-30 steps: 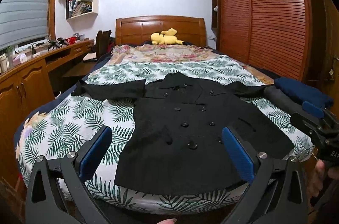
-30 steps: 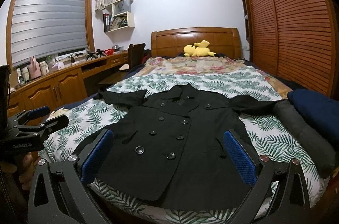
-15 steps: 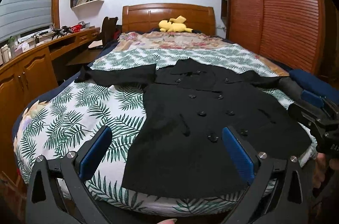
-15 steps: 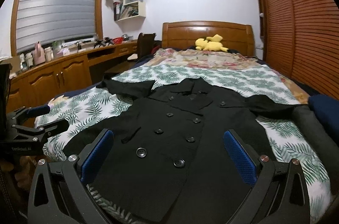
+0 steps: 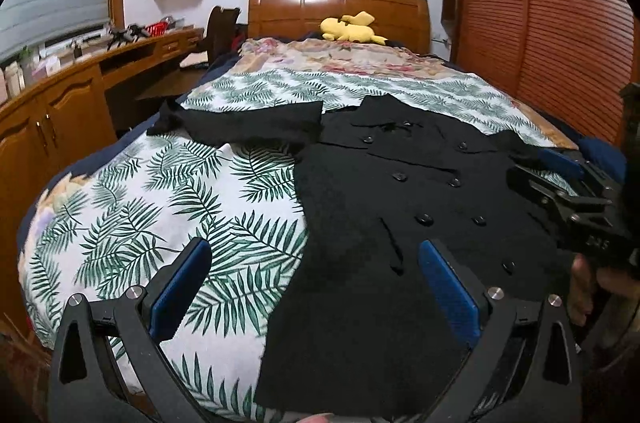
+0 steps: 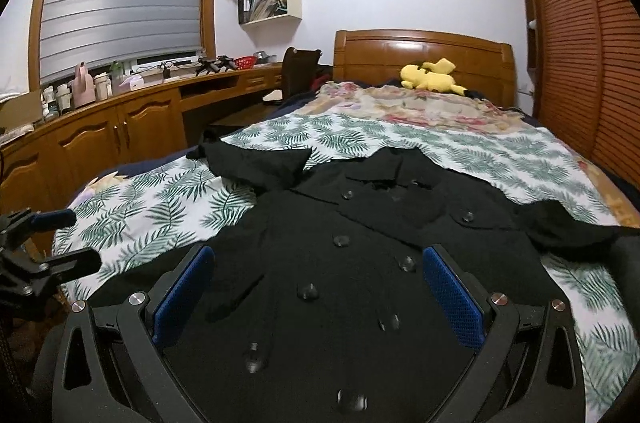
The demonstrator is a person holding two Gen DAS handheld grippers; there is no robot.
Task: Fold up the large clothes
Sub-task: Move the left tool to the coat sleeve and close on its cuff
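A black double-breasted coat (image 5: 384, 223) lies flat, front up, on the leaf-print bed cover (image 5: 168, 207), sleeves spread to both sides. It fills the right wrist view (image 6: 360, 263). My left gripper (image 5: 316, 287) is open and empty above the coat's lower left edge. My right gripper (image 6: 316, 291) is open and empty low over the coat's buttoned front. The right gripper also shows at the right of the left wrist view (image 5: 560, 179). The left gripper shows at the left edge of the right wrist view (image 6: 52, 239).
A wooden headboard (image 5: 340, 11) and a yellow plush toy (image 5: 352, 27) are at the bed's far end. A wooden desk with cabinets (image 6: 120, 127) runs along the left. A louvred wardrobe (image 5: 560, 23) stands on the right.
Both grippers have moved forward and lower toward the coat. The left one has shifted toward the coat's left side. Both stay open.
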